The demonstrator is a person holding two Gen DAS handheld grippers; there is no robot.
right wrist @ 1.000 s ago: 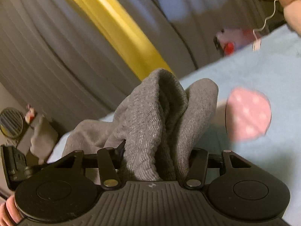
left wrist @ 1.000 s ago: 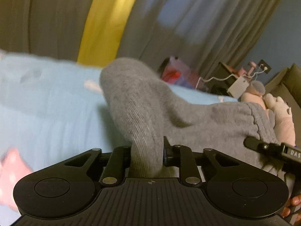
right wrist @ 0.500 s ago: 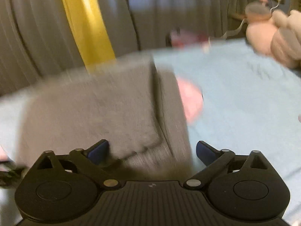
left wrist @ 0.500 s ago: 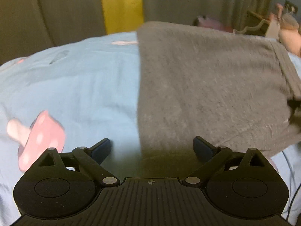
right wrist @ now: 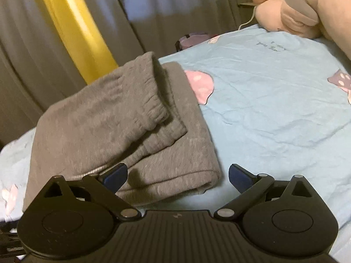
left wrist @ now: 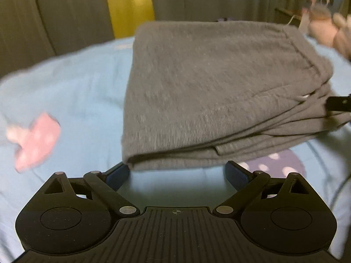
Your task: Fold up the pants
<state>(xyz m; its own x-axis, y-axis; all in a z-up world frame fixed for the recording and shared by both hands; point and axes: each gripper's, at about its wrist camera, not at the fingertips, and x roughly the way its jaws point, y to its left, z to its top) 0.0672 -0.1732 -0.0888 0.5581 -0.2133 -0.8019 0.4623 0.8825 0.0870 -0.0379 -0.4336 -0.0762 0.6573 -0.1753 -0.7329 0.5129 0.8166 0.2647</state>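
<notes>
Grey pants (left wrist: 197, 92) lie folded — both grippers' fingers (right wrist: 115, 176) spread apart.

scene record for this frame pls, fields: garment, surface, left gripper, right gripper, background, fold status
garment: grey pants, folded into a stack of layers, elastic waistband on top in the right wrist view
surface: light blue bedsheet with pink and purple mushroom prints
left gripper: open, holding nothing, just short of the stack's near edge
right gripper: open, holding nothing, over the stack's near corner
background: grey and yellow curtains, pink plush toy
fold status: looks folded, top layer sits slightly askew
</notes>
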